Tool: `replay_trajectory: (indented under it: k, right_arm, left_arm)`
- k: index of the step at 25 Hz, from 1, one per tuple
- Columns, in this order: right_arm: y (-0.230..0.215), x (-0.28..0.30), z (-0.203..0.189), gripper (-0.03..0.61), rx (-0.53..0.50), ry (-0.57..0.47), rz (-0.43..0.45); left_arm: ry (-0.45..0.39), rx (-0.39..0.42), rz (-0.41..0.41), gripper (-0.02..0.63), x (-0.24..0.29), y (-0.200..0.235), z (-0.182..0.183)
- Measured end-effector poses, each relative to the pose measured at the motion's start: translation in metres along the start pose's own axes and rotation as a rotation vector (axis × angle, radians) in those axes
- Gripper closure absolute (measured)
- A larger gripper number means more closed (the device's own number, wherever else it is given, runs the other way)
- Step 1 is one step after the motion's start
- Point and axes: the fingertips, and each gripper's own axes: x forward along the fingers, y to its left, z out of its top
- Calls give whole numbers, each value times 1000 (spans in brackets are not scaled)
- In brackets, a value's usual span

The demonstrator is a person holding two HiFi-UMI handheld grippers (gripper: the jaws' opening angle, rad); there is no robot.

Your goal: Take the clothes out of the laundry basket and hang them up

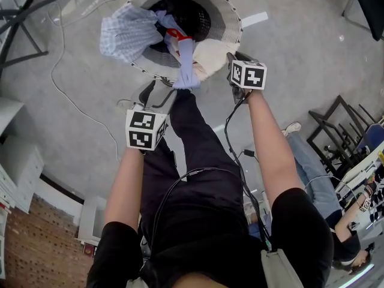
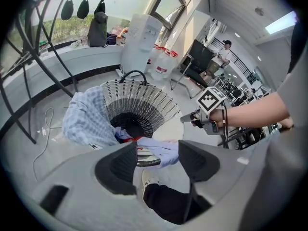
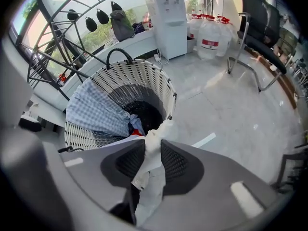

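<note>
A white woven laundry basket (image 1: pixel 230 24) stands on the floor in front of me. A blue checked shirt (image 1: pixel 126 32) hangs over its left rim, and a lavender garment (image 1: pixel 186 65) drapes over the near rim. My right gripper (image 1: pixel 235 71) is at the near right rim, shut on a cream white garment (image 3: pixel 154 143) pinched between its pads. My left gripper (image 2: pixel 156 160) stands open just short of the lavender garment (image 2: pixel 162 149), with nothing between its jaws. Below it are my black trouser leg and shoe. The left gripper view also shows the right gripper (image 2: pixel 204 117).
A black metal rack (image 1: pixel 36 5) stands to the left of the basket, and a cable (image 1: pixel 66 92) trails on the floor. Black chairs (image 1: pixel 336 131) and a seated person (image 1: pixel 312 167) are at the right. A water dispenser (image 3: pixel 171 18) and bottles (image 3: pixel 211 37) stand beyond.
</note>
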Motion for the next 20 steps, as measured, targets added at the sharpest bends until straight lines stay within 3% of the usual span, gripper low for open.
replay_trajectory:
  k: [5, 8, 20]
  right_arm:
    - [3, -5, -2, 517, 12, -26, -36]
    - [6, -6, -8, 523, -2, -35, -42]
    - [51, -81, 25, 531, -56, -180, 67]
  left_arm:
    - [-6, 12, -6, 345, 1, -1, 6]
    - [-5, 13, -9, 345, 1, -2, 5]
    - [-41, 24, -20, 345, -28, -6, 5]
